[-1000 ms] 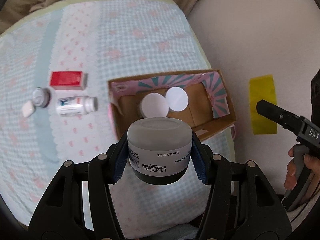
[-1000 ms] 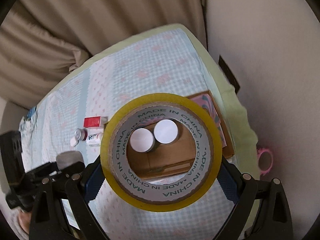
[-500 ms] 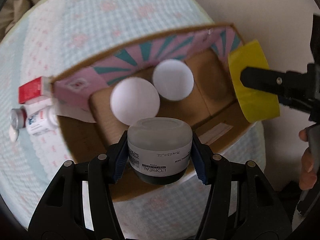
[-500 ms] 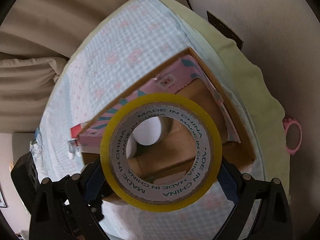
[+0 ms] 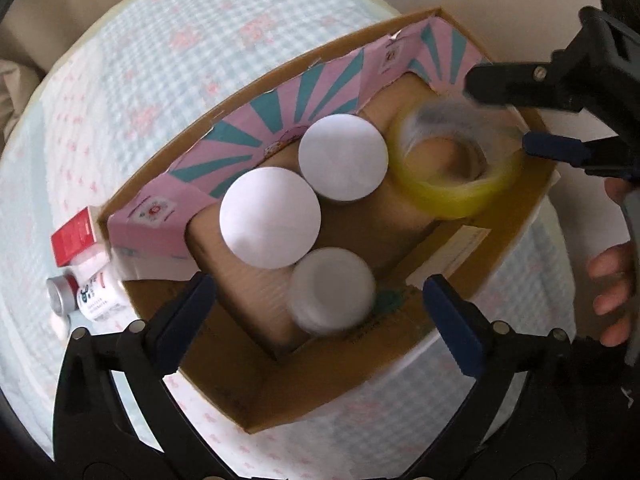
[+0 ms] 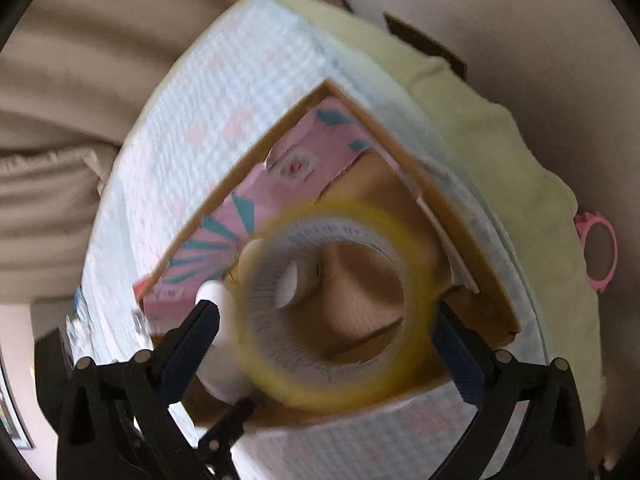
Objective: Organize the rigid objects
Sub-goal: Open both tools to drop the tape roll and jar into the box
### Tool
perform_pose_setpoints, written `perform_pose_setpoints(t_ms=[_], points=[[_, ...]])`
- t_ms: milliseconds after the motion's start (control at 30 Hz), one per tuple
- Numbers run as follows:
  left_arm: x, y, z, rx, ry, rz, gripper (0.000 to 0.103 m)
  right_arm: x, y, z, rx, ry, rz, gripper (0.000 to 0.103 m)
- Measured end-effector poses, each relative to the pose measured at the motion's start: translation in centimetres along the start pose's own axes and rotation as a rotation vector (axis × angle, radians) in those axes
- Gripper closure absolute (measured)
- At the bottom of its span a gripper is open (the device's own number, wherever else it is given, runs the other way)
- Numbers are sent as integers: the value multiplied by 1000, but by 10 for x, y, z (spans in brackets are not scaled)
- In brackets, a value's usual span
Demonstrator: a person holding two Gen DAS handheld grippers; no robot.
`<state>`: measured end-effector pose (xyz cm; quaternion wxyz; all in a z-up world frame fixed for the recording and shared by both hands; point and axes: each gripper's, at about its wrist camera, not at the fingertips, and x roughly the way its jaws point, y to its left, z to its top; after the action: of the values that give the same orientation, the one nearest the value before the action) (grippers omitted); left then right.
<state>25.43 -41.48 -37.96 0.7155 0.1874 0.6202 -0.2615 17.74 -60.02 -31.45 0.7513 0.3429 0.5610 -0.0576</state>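
Observation:
A cardboard box (image 5: 400, 344) with pink and teal flaps sits on the checked cloth. My left gripper (image 5: 320, 308) is open above its near side; the frosted cream jar (image 5: 332, 292) is blurred between the open fingers, inside the box beside two white-lidded jars (image 5: 270, 218) (image 5: 343, 158). My right gripper (image 6: 328, 340) is open; the yellow tape roll (image 6: 332, 312) is blurred between its fingers over the box (image 6: 248, 184). In the left wrist view the roll (image 5: 456, 164) lies at the box's right end under the right gripper (image 5: 520, 112).
A red carton (image 5: 74, 236) and a white bottle with a silver cap (image 5: 80, 300) lie on the cloth left of the box. A pink ring (image 6: 598, 256) lies on the floor beyond the green cushion edge (image 6: 500, 152). A beige curtain hangs behind.
Both grippers have opened over the box. The cream jar has left the left gripper and the tape roll has left the right gripper, both dropping into the box.

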Motion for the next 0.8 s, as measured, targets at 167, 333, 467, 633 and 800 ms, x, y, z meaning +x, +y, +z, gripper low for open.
perform_pose_setpoints(t_ms=[167, 333, 467, 633, 800], points=[[-6, 14, -2, -57, -5, 21, 0, -15, -3, -2, -10, -71, -16, 0], [-19, 23, -4, -100, -25, 20, 0, -24, 3, -10, -60, -84, -43, 0], [-36, 20, -7, -106, -53, 32, 0, -32, 7, -17, -69, -99, -37, 0], [-63, 16, -21, -106, -96, 29, 0, -49, 14, -25, -87, -124, -33, 0], [-94, 14, -37, -99, -143, 33, 0, -69, 28, -36, -121, -159, -38, 0]])
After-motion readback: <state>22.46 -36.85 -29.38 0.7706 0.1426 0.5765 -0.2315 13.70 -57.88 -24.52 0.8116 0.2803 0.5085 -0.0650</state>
